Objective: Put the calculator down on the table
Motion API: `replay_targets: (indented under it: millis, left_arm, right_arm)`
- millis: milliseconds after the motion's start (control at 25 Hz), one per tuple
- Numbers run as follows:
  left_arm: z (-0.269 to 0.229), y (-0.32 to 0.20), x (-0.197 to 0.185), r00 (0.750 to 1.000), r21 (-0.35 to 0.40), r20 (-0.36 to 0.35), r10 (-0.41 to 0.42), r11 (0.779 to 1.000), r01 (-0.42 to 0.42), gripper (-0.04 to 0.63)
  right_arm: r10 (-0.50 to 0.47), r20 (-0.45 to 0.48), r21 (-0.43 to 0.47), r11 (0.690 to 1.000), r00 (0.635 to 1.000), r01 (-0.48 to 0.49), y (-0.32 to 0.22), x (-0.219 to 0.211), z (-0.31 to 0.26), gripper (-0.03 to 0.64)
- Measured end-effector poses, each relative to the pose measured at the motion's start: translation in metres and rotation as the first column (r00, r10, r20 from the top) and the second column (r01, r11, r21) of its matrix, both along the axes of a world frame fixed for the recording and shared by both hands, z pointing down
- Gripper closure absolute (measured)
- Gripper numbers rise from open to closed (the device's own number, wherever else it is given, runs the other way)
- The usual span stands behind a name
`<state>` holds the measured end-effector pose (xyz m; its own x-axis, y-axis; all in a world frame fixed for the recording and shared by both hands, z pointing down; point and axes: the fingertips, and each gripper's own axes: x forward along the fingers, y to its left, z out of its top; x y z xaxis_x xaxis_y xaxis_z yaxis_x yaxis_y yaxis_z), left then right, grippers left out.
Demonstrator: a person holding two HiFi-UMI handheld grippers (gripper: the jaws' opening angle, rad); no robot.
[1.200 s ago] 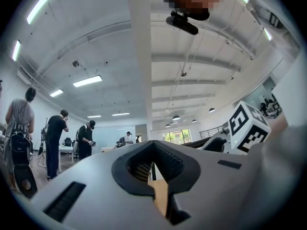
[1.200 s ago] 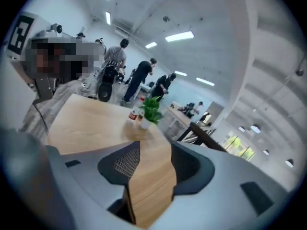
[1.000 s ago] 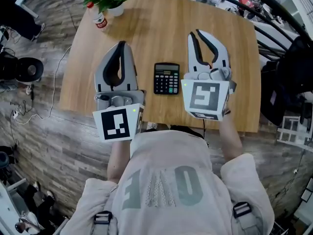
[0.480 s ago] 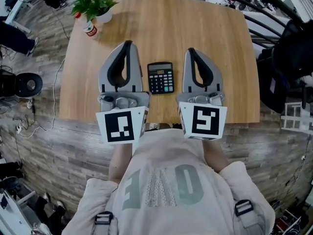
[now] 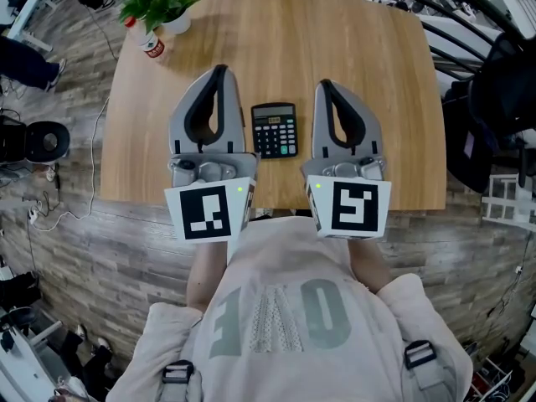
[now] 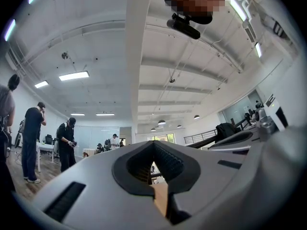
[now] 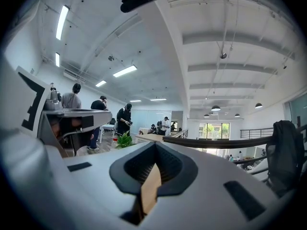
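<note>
**A:** Where is the calculator?

**B:** The calculator (image 5: 275,130) lies flat on the wooden counter (image 5: 368,48), keys up, with its display toward the far edge. It sits between the two grippers and touches neither.

**A:** And the left hand-held gripper?

**B:** The left hand-held gripper (image 5: 219,72) is clenched and empty, just left of the calculator. In its own view (image 6: 154,143) the tips meet with nothing between them. Only a sliver of counter wood shows through the loop of the ribbed pads.

**A:** The right one?

**B:** The right hand-held gripper (image 5: 325,86) is the same, just right of the calculator. Its jaws are pressed together in its own view (image 7: 156,145) and hold nothing. Both grippers point away from the person, roughly parallel, with their marker cubes near the counter's close edge.

**A:** Anything else on the counter?

**B:** A potted plant (image 5: 159,2) stands at the far left corner. Beside it is a small red-and-white container (image 5: 152,47), perhaps a bottle, though it is too small to be sure. Both are well apart from the calculator.
</note>
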<state>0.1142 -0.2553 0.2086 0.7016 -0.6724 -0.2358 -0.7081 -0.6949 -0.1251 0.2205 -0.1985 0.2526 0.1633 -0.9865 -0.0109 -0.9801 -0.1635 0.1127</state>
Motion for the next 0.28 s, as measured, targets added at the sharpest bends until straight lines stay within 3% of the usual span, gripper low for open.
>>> replay_targets:
  millis: [280]
  left_arm:
    - [0.005,0.02,0.001,1.0,0.006,-0.007,-0.003,1.0,0.003,0.586]
  right_arm:
    - [-0.015,-0.019,-0.004,1.0,1.0,0.015,0.02,0.006,0.007,0.598]
